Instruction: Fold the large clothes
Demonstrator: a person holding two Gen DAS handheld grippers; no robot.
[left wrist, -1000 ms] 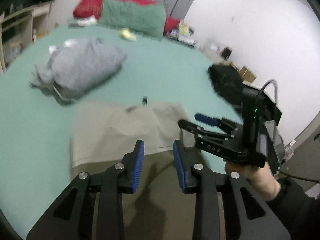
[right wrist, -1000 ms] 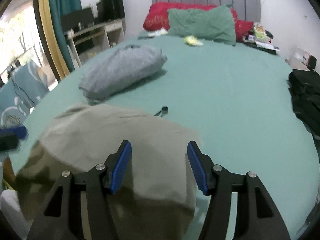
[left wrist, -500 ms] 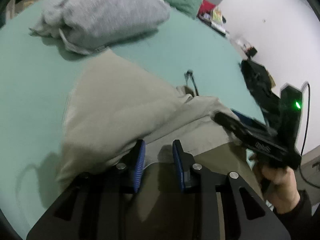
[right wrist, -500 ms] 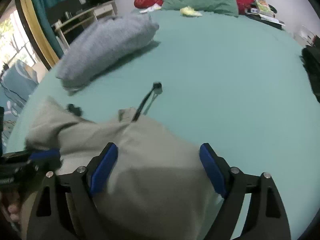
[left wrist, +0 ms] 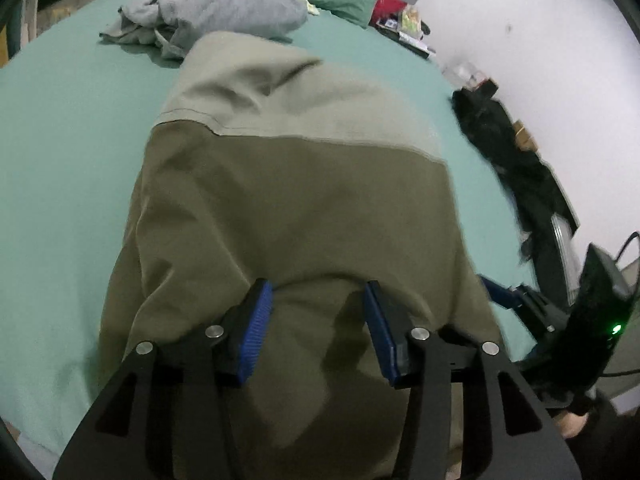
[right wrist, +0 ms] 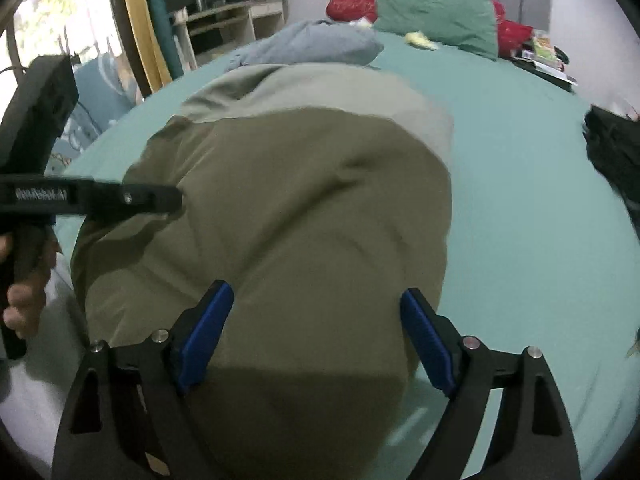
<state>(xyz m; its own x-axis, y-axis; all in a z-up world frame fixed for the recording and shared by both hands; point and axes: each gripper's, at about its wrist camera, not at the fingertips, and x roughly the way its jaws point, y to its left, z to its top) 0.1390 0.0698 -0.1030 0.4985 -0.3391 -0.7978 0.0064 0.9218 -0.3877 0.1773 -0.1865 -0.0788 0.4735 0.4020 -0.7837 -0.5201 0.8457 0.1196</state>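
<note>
The olive garment (left wrist: 296,208) fills the middle of both views, lying on the green bed (left wrist: 60,128) as a compact, thick bundle with its paler upper panel toward the top of the frame and the darker panel toward the bottom. It reads as already folded over at least once — the edges look doubled and rounded instead of flat. The left gripper (left wrist: 318,330) sits low at the bottom centre of its view with its fingers about half apart; they have just been opening, the cloth lies beneath and between them, and the pads do not appear to press on it. The right gripper (right wrist: 316,336) at the bottom centre of its own view stands wide, having also just been opening, with the garment under it and nothing clamped. So this fold looks laid down and let go. What is left, by my judgement: perhaps smoothing or one more fold on this piece, since its near edge still bulges. The crumpled grey garment (left wrist: 224,12) at the upper left and the black garment (left wrist: 516,184) at the right edge both still look unfolded.
</note>
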